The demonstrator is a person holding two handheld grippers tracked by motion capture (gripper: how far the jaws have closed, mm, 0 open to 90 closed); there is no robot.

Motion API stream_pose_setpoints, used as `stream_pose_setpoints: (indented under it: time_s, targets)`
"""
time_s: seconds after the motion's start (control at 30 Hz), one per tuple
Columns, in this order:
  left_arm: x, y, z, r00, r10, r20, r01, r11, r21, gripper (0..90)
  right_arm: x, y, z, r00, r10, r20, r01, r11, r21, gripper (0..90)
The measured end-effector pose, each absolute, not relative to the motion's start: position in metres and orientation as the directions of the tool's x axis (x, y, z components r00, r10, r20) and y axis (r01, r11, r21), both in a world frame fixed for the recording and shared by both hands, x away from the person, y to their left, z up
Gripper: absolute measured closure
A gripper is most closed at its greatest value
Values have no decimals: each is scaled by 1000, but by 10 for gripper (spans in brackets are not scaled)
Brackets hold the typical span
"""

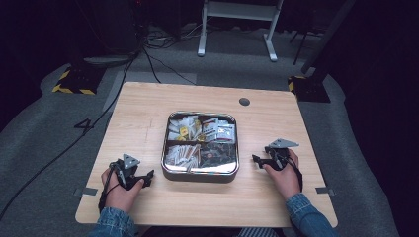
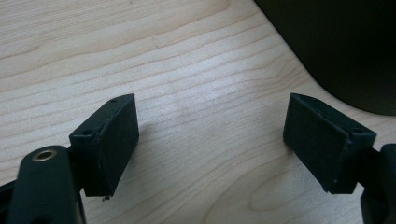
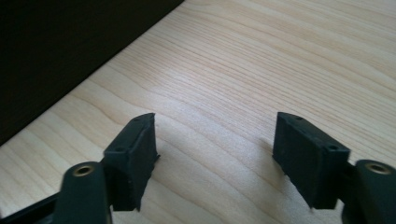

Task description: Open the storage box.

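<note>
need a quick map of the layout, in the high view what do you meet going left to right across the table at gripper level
left black two-jaw gripper held in the left hand → square metal tray of small packets → right black two-jaw gripper held in the right hand, all on the light wooden table

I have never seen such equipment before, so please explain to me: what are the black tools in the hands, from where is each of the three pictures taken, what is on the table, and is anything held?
A person sits at a wooden table and holds one hand tool in each hand. Each tool is a gripper with two black jaws.

The high view comes from a camera above the table. There the left gripper is at the left and the right gripper at the right.

The other two pictures come from small cameras mounted on the grippers, looking along their jaws: the left gripper and the right gripper.

Between the hands stands a square metal tin, divided into compartments and filled with small packets.

Both grippers are open, with bare wood between the jaws. Nothing is held.
</note>
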State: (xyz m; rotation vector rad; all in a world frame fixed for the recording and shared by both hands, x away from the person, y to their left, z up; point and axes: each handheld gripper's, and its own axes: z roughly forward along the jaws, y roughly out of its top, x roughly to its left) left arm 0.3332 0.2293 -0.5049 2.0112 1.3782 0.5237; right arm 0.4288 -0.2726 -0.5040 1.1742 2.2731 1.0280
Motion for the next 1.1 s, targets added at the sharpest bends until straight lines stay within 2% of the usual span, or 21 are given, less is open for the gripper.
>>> stream_pose_setpoints:
  time_s: [1.1]
  targets:
    - [339,226,-505,368,930,-29,678,-247,692,163,428,-272,-504,-607,794,1,528,402,748,251]
